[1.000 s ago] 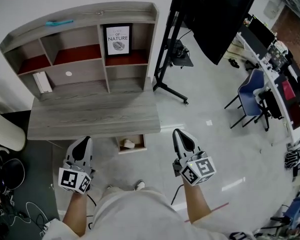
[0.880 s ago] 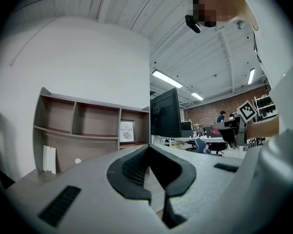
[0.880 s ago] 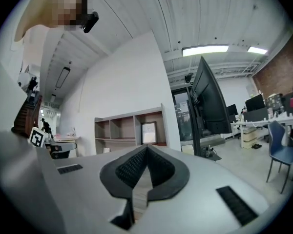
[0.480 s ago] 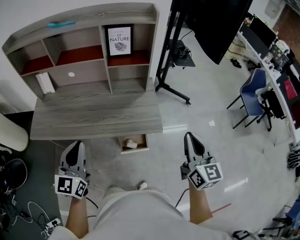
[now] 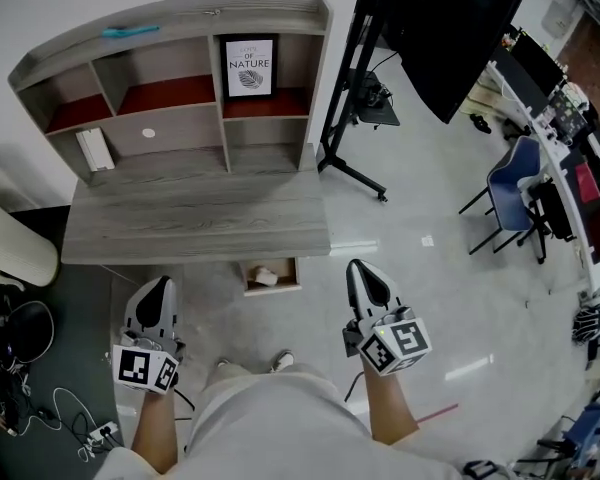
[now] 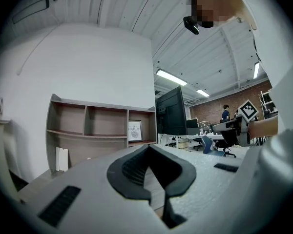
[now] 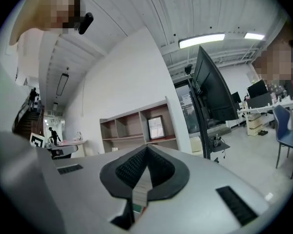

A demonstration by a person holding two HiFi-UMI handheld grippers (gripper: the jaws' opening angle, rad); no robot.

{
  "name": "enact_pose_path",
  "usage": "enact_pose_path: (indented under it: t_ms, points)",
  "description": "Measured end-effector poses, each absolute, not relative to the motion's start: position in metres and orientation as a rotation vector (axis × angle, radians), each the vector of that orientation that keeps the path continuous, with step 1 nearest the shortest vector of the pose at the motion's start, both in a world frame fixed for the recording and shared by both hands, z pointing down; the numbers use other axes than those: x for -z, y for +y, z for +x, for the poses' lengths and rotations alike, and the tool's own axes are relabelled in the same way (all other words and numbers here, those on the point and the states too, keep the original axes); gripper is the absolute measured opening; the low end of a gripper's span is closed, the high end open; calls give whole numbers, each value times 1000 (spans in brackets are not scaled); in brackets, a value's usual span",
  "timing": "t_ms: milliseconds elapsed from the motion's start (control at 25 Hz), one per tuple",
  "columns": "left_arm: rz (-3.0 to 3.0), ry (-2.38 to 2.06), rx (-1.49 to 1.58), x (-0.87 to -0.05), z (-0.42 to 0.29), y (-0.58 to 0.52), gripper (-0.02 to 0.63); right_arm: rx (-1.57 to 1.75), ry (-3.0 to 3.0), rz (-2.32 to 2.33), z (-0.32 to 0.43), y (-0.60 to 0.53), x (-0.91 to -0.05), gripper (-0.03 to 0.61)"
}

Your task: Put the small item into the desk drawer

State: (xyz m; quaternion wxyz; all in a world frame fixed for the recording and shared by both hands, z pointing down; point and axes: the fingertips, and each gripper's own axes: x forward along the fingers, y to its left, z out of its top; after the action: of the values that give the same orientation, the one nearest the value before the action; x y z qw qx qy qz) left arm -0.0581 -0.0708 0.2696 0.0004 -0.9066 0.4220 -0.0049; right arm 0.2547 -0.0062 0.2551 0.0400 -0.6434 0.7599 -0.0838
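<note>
The small item (image 5: pixel 265 277), a pale lump, lies inside the drawer (image 5: pixel 272 290), which stands pulled out below the near edge of the surface (image 5: pixel 195 223). So the placing looks done, and what seems left is pushing the drawer shut. That probably explains why both tools hang level and well back from the desk, one on each side of the drawer and neither touching it. The left gripper (image 5: pixel 158 293) has its fingers (image 6: pixel 129 172) pressed together with nothing between them. The right gripper (image 5: pixel 362 276) shows the same, its fingers (image 7: pixel 129 167) closed on nothing. Closed, empty fingers suit a blunt push on the drawer front better than a pinch would. By count there are two grippers, one open drawer and one small item in it. The shelf unit (image 5: pixel 170 30) at the far side of the surface holds one framed picture (image 5: pixel 251 66) in a right compartment and one white book (image 5: pixel 93 150) upright at the left. One teal thing (image 5: pixel 130 31) lies on its top board. One large dark screen (image 5: pixel 450 28) stands on a floor stand to the right.
</note>
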Motion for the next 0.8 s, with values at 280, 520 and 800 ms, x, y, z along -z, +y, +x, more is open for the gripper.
enact_pose_path:
  t_ms: [280, 520, 800]
  points:
    - [-2827, 1365, 19, -271, -63, -72, 5, 169, 2396, -1983, 252, -11, -248, -3]
    - [-2840, 1351, 29, -275, -55, -70, 5, 227, 2357, -1933, 258, -12, -246, -3]
    - [-2843, 1356, 32, -275, -57, -74, 5, 229, 2362, -1937, 255, -16, -247, -3]
